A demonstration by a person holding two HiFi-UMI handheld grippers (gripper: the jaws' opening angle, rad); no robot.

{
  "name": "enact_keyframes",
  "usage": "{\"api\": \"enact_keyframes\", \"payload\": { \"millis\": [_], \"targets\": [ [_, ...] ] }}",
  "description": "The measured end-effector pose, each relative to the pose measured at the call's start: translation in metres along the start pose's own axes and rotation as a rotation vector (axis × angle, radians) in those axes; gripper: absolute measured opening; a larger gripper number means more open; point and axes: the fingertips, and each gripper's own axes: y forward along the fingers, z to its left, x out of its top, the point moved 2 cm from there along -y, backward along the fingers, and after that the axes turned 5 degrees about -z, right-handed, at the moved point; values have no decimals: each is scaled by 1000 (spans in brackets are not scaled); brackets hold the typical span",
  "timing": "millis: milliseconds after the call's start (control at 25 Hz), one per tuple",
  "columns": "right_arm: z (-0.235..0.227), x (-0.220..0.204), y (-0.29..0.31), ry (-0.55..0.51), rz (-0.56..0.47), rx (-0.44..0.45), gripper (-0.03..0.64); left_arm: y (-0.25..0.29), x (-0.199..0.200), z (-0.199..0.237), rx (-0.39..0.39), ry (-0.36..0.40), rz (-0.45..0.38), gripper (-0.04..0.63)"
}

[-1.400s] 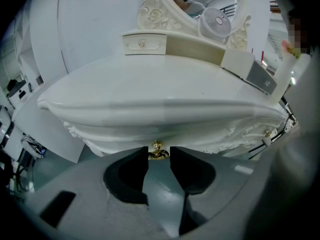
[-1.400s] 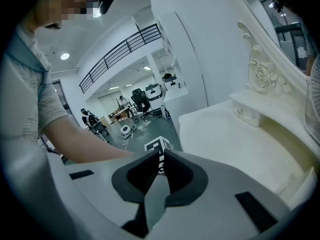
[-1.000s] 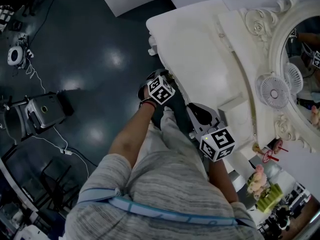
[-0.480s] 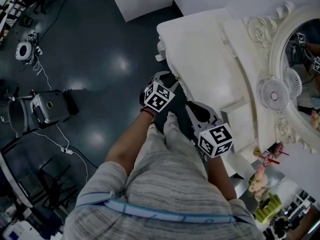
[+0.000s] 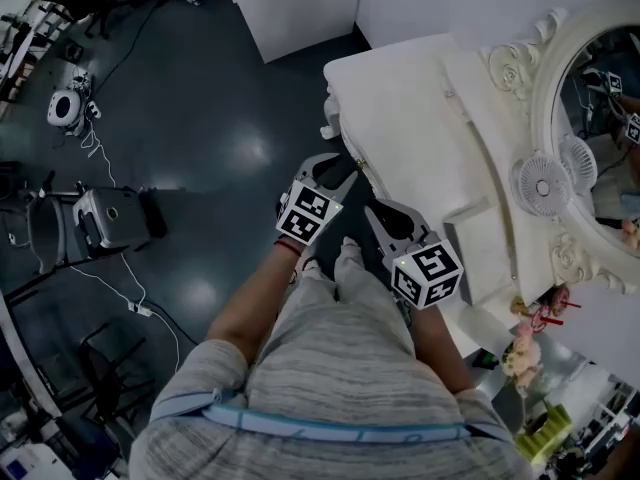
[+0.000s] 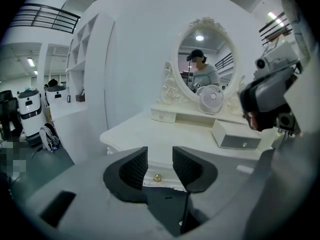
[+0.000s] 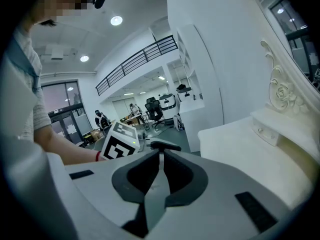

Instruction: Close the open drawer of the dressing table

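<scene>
Left gripper view: the drawer, a small white box with one knob, stands pulled out of the raised shelf, just in front of the fan and to its right as this view shows it. Its knobbed front faces the person. Its long axis runs across the view, parallel to the shelf behind the fan, and the closing direction is judged to be straight back toward the fan.

Change: the left hand-held gripper has risen within the last second from below the worktop edge to about its level. Its jaws are apart and closing with nothing between them; a gold knob shows beyond them, untouched. The right hand-held gripper is clenched and empty. Both are well short of the fan, so the push is judged not yet begun, only the approach.
</scene>
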Motion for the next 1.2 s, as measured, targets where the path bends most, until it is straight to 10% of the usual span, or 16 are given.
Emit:
{"api": "enact_keyframes", "payload": {
  "millis": [1200],
  "targets": [
    [49, 57, -42, -74, -194, 57, 12, -169, 99, -55, 57, 20, -320, 82]
  ]
}}
